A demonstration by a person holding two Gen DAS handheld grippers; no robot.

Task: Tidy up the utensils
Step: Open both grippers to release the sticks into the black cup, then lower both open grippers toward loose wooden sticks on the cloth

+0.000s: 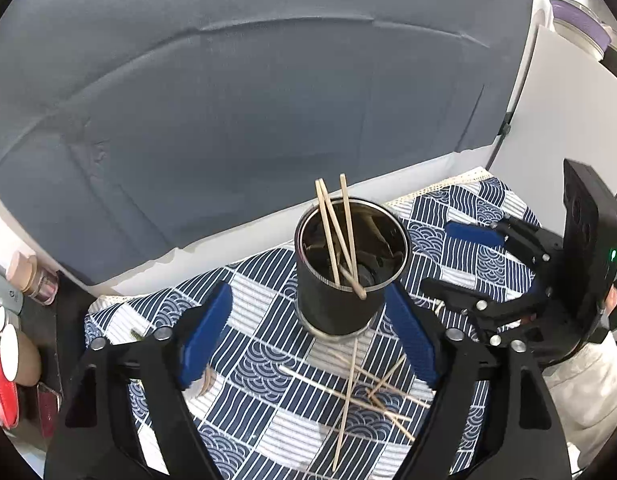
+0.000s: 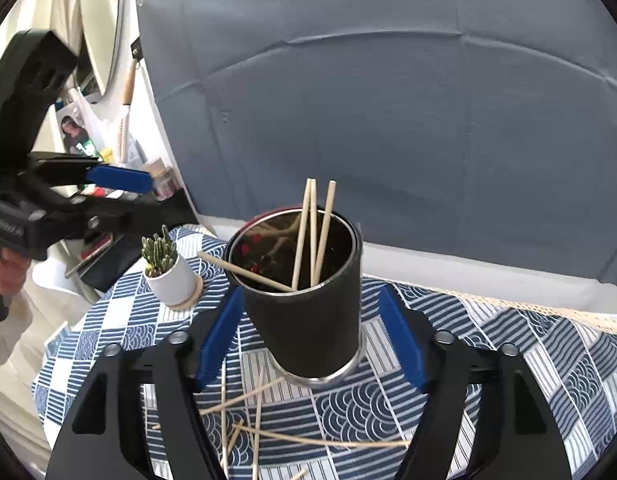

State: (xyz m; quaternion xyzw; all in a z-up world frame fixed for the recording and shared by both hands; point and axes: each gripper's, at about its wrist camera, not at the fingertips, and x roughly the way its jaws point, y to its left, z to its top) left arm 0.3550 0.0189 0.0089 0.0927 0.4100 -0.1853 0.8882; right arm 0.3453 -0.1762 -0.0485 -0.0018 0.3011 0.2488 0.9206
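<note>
Loose chopsticks (image 1: pixel 350 392) lie before black cup (image 1: pixel 348 268) holding four.

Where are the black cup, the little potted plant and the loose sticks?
Black cup (image 2: pixel 308 320): right wrist view, outer wall.
Potted plant (image 2: pixel 170 280): right wrist view, white pot.
Loose sticks (image 1: pixel 346 396): left wrist view, long stick's middle.

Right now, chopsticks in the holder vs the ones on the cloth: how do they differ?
The chopsticks in the holder stand nearly upright, leaning on the rim; the loose chopsticks lie flat. The first are gathered in the black holder; the second are scattered, crossing one another on the blue patterned cloth. Both sets are thin, pale wood.
</note>
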